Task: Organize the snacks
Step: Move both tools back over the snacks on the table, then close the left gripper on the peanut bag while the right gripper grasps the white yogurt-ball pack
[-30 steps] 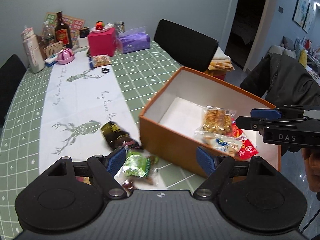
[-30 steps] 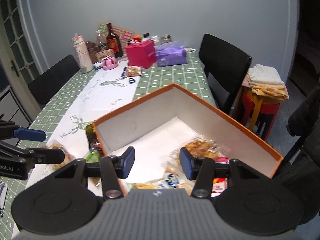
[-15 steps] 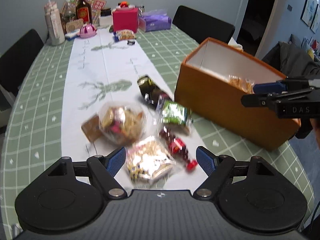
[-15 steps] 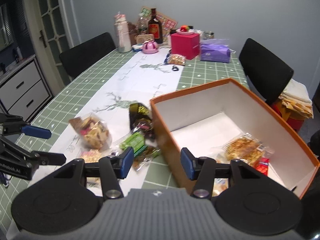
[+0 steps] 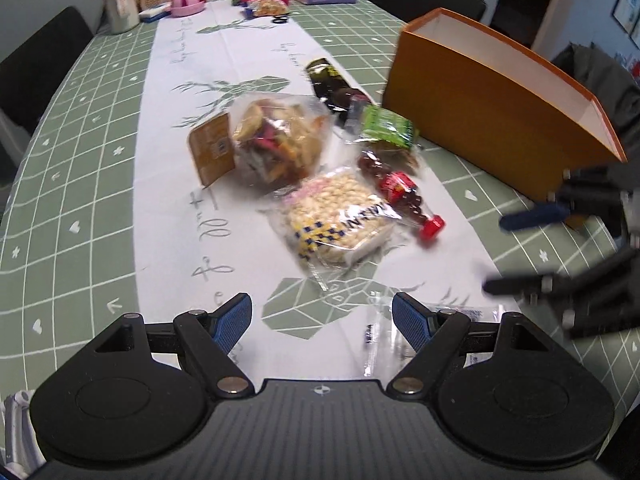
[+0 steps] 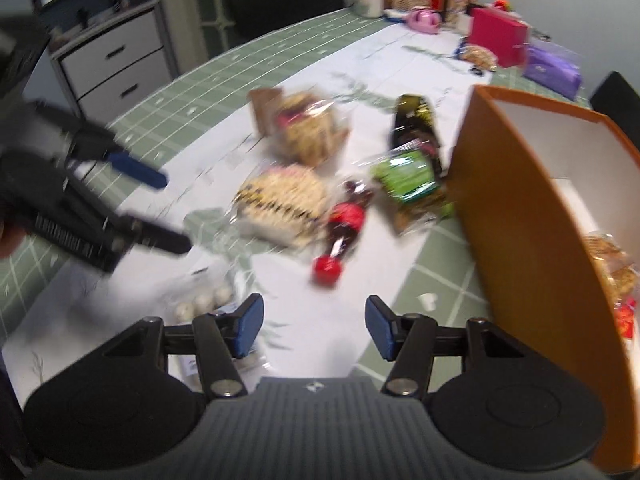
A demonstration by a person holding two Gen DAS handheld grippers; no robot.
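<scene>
On table (image 5: 92,128): 6 snack pkts (image 5: 340,216), 1 box (image 5: 488,108)

Left gripper (image 5: 322,318) gapes wide and empty; right gripper (image 6: 312,326), at its 3 o'clock, has just been opening, empty.

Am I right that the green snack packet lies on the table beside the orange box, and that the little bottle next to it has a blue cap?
Nearly. The green snack packet does lie on the table beside the orange box, but the cap of the little bottle next to it is red, not blue. The left wrist view shows it clearly, and the right wrist view agrees.
</scene>
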